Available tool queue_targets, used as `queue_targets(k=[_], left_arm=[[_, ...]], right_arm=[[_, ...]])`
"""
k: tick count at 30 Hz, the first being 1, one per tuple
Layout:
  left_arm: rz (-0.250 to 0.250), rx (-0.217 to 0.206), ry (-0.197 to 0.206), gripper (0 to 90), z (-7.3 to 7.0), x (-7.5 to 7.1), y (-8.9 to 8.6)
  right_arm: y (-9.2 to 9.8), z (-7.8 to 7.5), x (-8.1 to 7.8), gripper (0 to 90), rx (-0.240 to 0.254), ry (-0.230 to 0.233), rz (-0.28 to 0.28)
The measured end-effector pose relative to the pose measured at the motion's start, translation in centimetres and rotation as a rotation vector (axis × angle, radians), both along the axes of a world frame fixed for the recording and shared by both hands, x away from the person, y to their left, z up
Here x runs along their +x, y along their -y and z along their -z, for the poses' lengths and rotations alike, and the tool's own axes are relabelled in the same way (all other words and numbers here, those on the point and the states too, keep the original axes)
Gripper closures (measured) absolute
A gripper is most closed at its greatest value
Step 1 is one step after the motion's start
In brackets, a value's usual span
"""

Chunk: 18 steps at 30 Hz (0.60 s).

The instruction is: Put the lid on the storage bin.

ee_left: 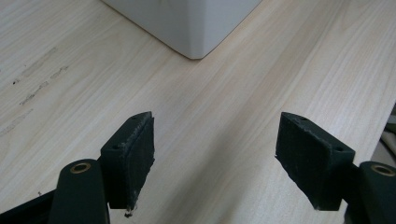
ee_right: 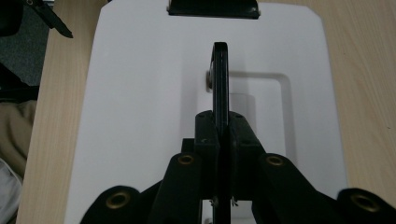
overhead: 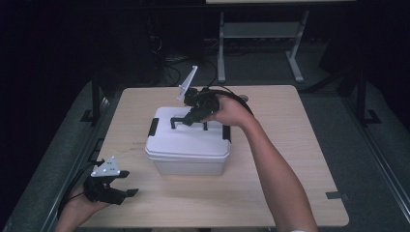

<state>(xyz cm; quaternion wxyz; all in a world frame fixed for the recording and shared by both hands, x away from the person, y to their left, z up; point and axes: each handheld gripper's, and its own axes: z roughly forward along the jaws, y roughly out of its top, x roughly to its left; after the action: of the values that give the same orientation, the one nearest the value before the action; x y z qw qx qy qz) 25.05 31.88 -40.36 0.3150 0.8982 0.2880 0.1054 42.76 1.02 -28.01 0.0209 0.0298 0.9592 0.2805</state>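
A white lidded plastic box [overhead: 188, 145] with black side latches sits mid-table. Its black carry handle [overhead: 180, 119] stands raised on edge above the lid. My right gripper [overhead: 192, 117] is over the box top, shut on that handle; in the right gripper view the thin handle [ee_right: 220, 79] runs up from between the closed pads [ee_right: 207, 135], over the white lid [ee_right: 140, 116]. My left gripper [overhead: 129, 182] rests low at the near left corner of the table, open, nothing between its pads [ee_left: 133, 158]. A box corner [ee_left: 196, 32] lies beyond it.
The light wooden table [overhead: 290, 159] has bare surface around the box. A black front latch [ee_right: 212, 8] shows at the lid's far edge. A table frame [overhead: 256, 43] and cables stand on the dark floor behind.
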Motion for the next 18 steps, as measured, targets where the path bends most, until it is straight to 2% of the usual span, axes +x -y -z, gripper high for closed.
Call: queue_targets(k=[18], left_arm=[[0.006,0.003,-0.003,28.0,0.11,0.09,0.12]], right_arm=[[0.11,0.59,0.04,83.6,0.016,-0.018,-0.001]])
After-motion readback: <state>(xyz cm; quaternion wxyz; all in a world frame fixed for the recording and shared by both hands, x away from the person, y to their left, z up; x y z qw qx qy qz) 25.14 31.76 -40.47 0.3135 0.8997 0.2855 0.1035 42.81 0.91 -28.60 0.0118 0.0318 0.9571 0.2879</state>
